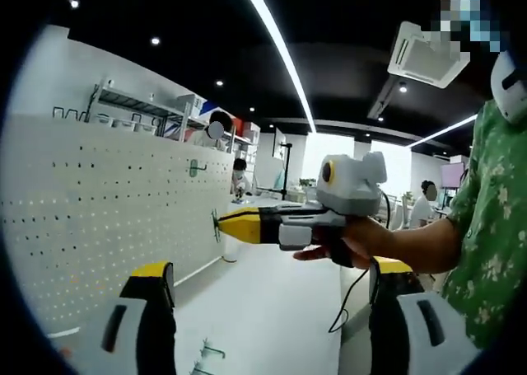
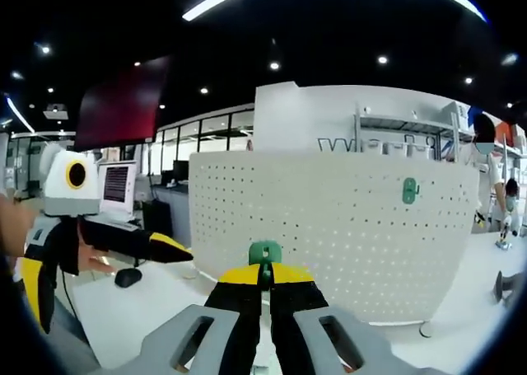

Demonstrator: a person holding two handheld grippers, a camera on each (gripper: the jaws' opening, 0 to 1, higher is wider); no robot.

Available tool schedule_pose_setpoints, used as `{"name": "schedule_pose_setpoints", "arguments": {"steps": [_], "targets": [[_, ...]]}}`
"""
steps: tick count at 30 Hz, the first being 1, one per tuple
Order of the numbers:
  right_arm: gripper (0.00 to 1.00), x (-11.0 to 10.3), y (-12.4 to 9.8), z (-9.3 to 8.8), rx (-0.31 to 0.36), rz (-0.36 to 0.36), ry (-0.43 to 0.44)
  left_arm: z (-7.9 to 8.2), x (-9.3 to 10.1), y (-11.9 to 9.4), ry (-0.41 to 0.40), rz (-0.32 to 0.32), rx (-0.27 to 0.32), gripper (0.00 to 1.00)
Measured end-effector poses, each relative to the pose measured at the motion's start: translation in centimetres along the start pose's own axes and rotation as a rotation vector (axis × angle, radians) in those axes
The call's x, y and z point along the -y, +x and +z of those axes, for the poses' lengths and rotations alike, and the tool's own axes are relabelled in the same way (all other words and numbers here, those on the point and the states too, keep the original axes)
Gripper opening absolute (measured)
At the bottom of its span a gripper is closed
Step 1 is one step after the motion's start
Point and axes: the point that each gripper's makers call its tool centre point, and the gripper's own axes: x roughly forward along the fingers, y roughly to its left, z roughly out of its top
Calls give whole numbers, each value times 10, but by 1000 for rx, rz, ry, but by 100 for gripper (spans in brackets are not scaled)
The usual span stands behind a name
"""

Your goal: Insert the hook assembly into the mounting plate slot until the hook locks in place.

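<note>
The green hook is sitting clamped between the right gripper's closed jaws, pointing at twelve o'clock toward the pegboard, while the left gripper's jaws are standing apart, empty.

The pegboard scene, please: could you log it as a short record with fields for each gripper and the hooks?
Right gripper: shut on a green hook, pointed at the white pegboard
Left gripper: open, holding nothing
Mounted hook: green, already on the pegboard
Held hook versus board: the right gripper's tip is at the board face in the left gripper view; whether the hook is seated cannot be told
Surface: white table
</note>
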Motion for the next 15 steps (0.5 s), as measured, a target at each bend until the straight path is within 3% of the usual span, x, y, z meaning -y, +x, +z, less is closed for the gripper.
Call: {"name": "schedule_pose_setpoints", "arguments": {"steps": [15], "targets": [[1, 49, 14, 24, 58, -114, 19, 0, -1, -1, 14, 2, -1, 100]]}}
